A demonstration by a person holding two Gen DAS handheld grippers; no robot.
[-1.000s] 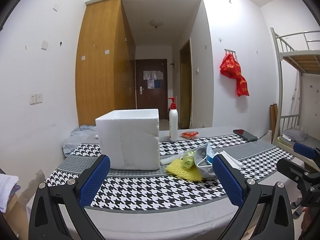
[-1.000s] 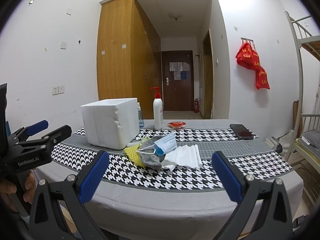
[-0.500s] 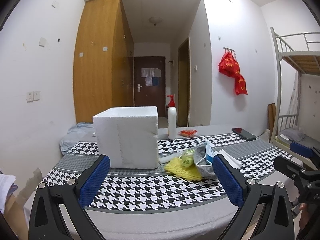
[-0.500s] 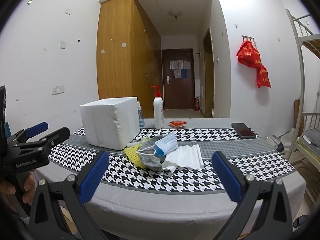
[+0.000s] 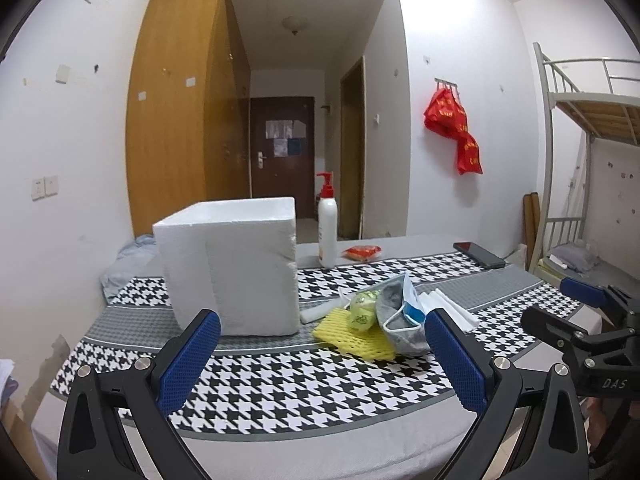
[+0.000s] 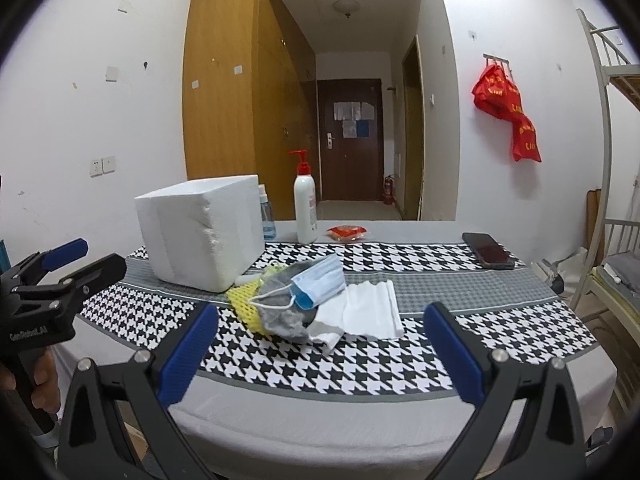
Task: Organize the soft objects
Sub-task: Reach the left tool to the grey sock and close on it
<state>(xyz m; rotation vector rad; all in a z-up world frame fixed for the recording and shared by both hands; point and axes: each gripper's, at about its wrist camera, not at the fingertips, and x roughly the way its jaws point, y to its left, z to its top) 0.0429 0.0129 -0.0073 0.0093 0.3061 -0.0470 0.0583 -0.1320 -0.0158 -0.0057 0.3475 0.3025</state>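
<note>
A heap of soft things lies mid-table: a yellow foam net [image 5: 352,338] [image 6: 245,304], a small green-printed bag [image 5: 362,312], a grey cloth [image 5: 400,330] [image 6: 280,316], a blue face mask [image 6: 320,282] [image 5: 410,306] and white tissue [image 6: 364,312] [image 5: 452,306]. A white foam box [image 5: 234,268] [image 6: 200,232] stands left of the heap. My left gripper [image 5: 322,360] is open, short of the table's front edge. My right gripper [image 6: 320,356] is open too, facing the heap, with nothing held. Each gripper appears at the edge of the other's view.
A pump bottle [image 6: 305,204] [image 5: 327,222], a small spray bottle [image 6: 267,220], a red packet [image 6: 347,233] [image 5: 362,251] and a black phone [image 6: 488,250] [image 5: 479,255] sit toward the table's [image 6: 480,288] back. A bunk bed [image 5: 588,160] stands right.
Both grippers have drifted slightly; the table looks a little nearer. Both stay open and nothing on the table has moved.
</note>
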